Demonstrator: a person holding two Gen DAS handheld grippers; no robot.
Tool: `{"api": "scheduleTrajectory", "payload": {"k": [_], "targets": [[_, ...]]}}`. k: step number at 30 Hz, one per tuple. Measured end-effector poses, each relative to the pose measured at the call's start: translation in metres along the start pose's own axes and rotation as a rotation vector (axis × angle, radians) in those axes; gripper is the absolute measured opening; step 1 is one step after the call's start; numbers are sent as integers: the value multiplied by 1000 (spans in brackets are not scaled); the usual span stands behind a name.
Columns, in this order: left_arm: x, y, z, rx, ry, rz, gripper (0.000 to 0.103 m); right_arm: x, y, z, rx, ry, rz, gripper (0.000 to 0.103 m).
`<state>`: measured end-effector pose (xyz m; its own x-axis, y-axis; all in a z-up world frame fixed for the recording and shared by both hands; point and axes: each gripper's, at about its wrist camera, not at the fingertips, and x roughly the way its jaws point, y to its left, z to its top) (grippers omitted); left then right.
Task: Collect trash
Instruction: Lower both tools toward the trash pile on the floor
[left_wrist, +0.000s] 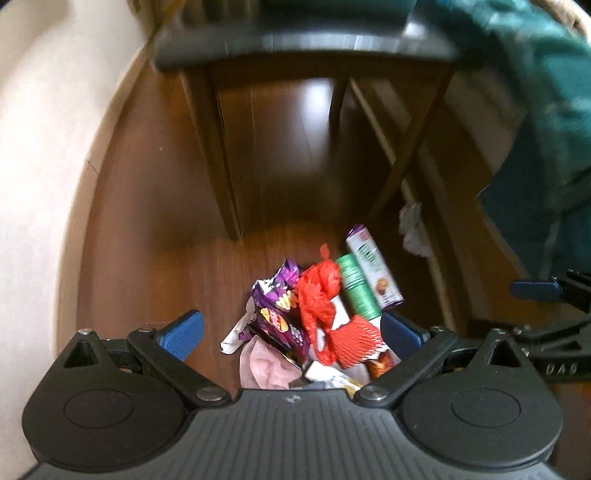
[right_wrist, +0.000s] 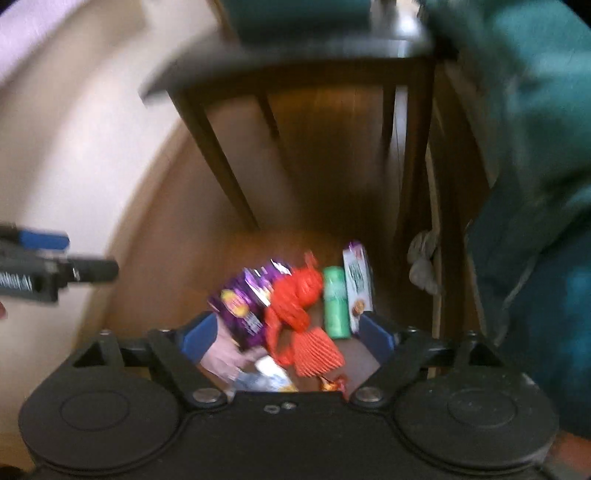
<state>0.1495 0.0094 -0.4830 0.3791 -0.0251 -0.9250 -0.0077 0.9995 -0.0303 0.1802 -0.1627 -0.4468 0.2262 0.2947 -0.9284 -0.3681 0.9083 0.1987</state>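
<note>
Both wrist views look down at a heap of trash on the wooden floor (left_wrist: 155, 236), just in front of the legs of a dark side table (left_wrist: 303, 44). Your left gripper (left_wrist: 291, 334) hangs directly over the near part of the heap with its jaws apart and nothing between them; your right gripper (right_wrist: 286, 338) sits above the same heap, jaws likewise apart and empty, though that view is blurred. The heap holds a purple snack bag (left_wrist: 275, 306) on the left, a red net bag (left_wrist: 321, 295) bunched in the middle with its pleated end (left_wrist: 356, 338) nearer you, a green tube (left_wrist: 358, 291) and a slim printed box (left_wrist: 375, 269) side by side on the right, and pale pink plastic (left_wrist: 262, 363) at the near edge. A white crumpled tissue (left_wrist: 413, 229) lies apart to the far right, beside the teal fabric (left_wrist: 546, 110). All of this probably weighs very little. The snack bag is likely slick foil that crushes and slides, so pinch a folded edge or seam. The net should be soft and easy to snag; take its knotted bunch. The tube and box look stiffer and may roll or skate, so close across their narrow width near mid-length.
</note>
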Motion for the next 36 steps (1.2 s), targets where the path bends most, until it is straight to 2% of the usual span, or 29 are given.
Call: {"api": "scheduleTrajectory", "payload": {"k": [5, 10, 14, 18, 20, 23, 26, 29, 31, 33, 36], "targets": [[98, 4, -17, 51, 37, -3, 102, 99, -5, -35, -81, 68, -3, 80], [174, 21, -28, 64, 90, -62, 102, 193, -11, -70, -197, 140, -13, 78], [219, 30, -29, 89, 141, -128, 101, 243, -19, -82, -265, 167, -11, 73], [253, 37, -25, 117, 169, -154, 101, 288, -30, -86, -266, 202, -7, 73], [267, 43, -24, 99, 208, -182, 101, 305, -33, -87, -275, 215, -5, 73], [264, 47, -27, 117, 199, -196, 98, 317, -33, -88, -284, 265, 1, 73], [247, 55, -42, 193, 174, -261, 98, 320, -31, -91, -306, 274, -13, 73], [235, 62, -70, 309, 191, -336, 98, 316, -29, -93, -299, 269, 12, 73], [242, 59, -97, 388, 222, -287, 98, 318, -27, -95, -320, 275, 10, 73], [260, 55, -113, 410, 265, -228, 98, 321, -25, -98, -333, 282, 4, 73], [283, 47, -122, 411, 282, -208, 98, 328, -27, -98, -318, 286, -9, 71]]}}
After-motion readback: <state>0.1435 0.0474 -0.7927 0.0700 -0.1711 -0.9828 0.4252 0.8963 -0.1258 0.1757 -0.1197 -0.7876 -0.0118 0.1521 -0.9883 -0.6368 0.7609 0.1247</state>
